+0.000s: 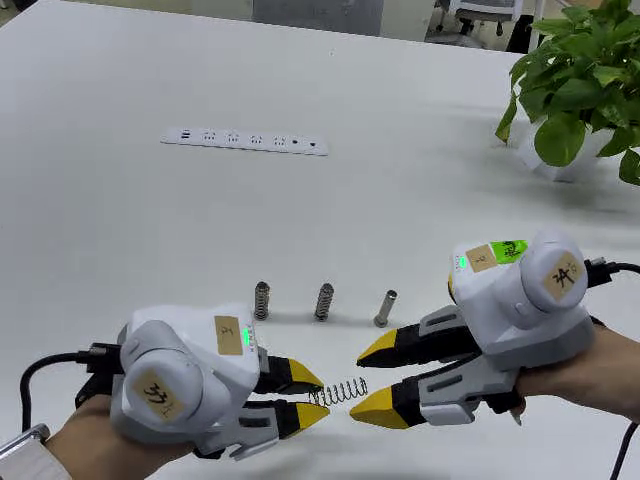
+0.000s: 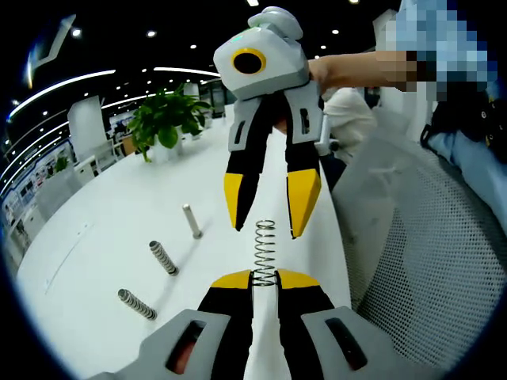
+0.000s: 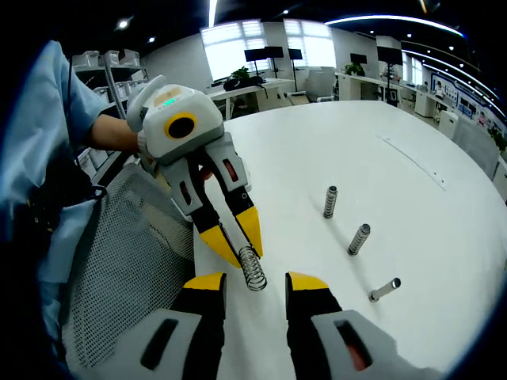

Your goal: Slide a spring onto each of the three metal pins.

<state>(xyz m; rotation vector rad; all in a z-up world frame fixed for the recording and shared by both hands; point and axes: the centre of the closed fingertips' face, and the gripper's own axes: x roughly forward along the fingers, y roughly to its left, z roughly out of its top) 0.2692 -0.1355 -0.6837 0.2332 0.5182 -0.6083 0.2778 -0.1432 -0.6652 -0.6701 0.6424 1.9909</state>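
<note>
The left tool (image 1: 318, 396) sits low at the near edge of the white worktop (image 1: 120, 220), its yellow-tipped jaws pressed together on one end of a loose spring (image 1: 338, 392). The spring sticks out sideways from that pinch, lying roughly level above the worktop, and its free end points towards the right tool (image 1: 360, 388). The right tool faces it with its jaws spread wide. The free end of the spring reaches just into the gap between the two yellow tips, and in the right gripper view it touches neither of them.

Beyond the two tools, three metal pins stand upright in a short row on the worktop. The left pin (image 1: 261, 300) carries a spring around it, and so does the middle pin (image 1: 324, 301). The right pin (image 1: 386, 307) is bare, a plain smooth post leaning slightly in the head view, and it stands nearest to the right tool. The pinched spring is held in front of the row, roughly level with the space between the middle pin and the right pin, and apart from all three.

Farther back a white power strip (image 1: 245, 141) lies flat on the worktop, and a green plant (image 1: 580, 90) in a white pot stands at the far right
</note>
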